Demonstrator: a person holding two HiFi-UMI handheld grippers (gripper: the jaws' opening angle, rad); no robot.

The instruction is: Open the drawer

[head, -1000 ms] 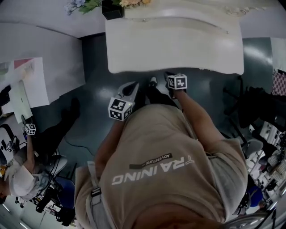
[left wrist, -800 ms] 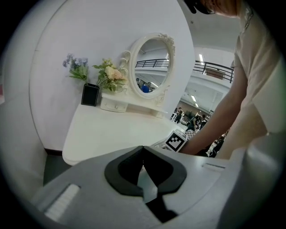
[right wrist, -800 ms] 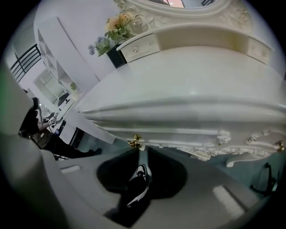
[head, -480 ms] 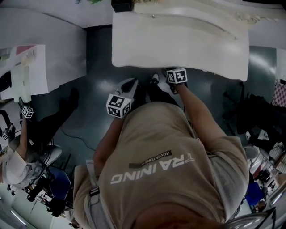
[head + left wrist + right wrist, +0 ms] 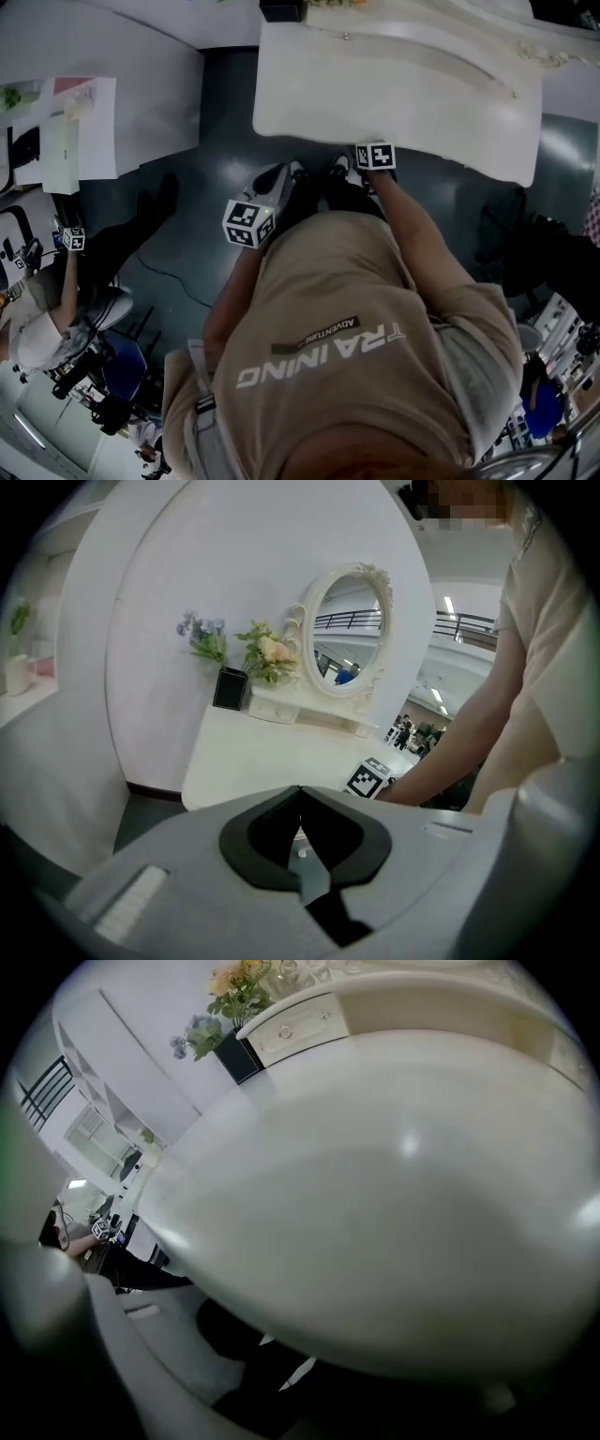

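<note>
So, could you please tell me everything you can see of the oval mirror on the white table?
The oval mirror stands upright at the back of the white table, in front of the white wall. Its frame looks white and carved, with ornament along the top. It rises from a low white base with a drawer front. The glass reflects ceiling lights and a railing. A black vase of flowers stands just left of it in the left gripper view.

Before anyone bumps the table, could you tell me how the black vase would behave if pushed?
Probably top-heavy and apt to tip: the flowers spread well above the small black vase. It may slide first, since the white tabletop looks glossy.
</note>
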